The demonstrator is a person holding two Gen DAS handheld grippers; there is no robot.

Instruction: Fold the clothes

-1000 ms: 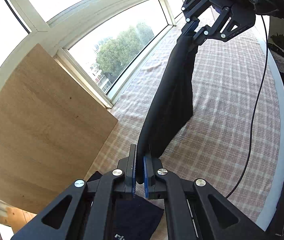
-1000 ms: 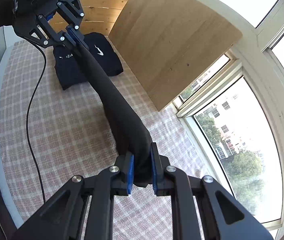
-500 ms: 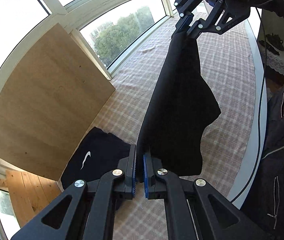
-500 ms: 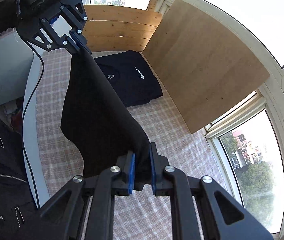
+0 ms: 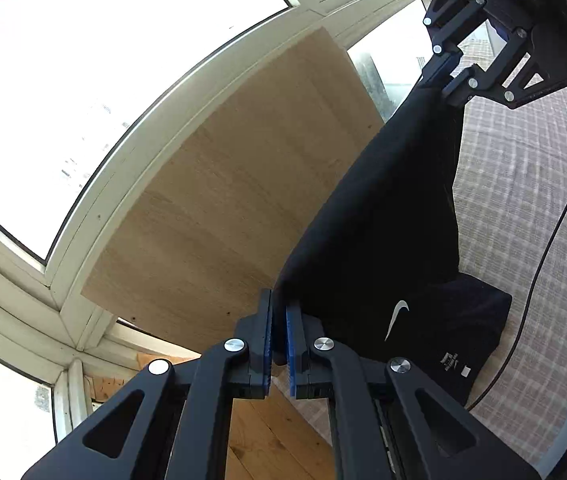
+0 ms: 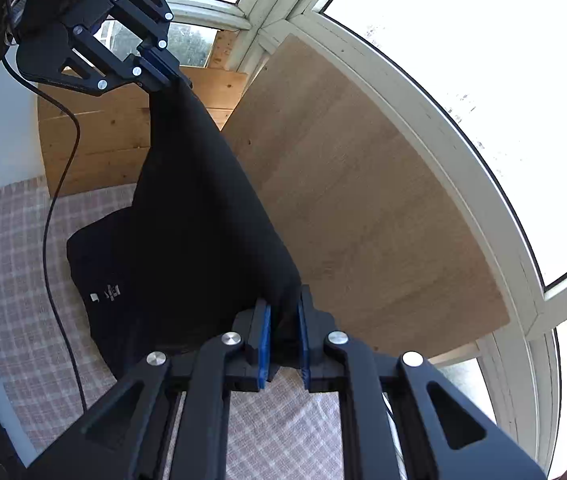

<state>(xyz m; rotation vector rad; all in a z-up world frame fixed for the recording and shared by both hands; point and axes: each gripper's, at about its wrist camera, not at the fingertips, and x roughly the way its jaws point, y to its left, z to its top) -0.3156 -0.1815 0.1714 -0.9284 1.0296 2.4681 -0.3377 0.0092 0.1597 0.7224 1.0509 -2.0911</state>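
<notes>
Bright daylight from the windows [image 5: 103, 80], blown out to plain white in both views, with no detail behind the glass [image 6: 483, 60]. Strong backlight, so the held black garment [image 5: 383, 216] reads as a flat dark mass, folds barely visible. Same loss in the folded black clothes [image 6: 99, 264] below, only the white logo [image 5: 397, 314] crisp. Warm even light on the plywood board [image 5: 223, 200], grain sharp. Soft shade across the checked cloth [image 5: 531, 184], no hard shadows. Heavy fisheye bending of the window frames [image 6: 463, 148] toward the edges, dark vignette in the corners. Focus sharp overall, no motion blur.
</notes>
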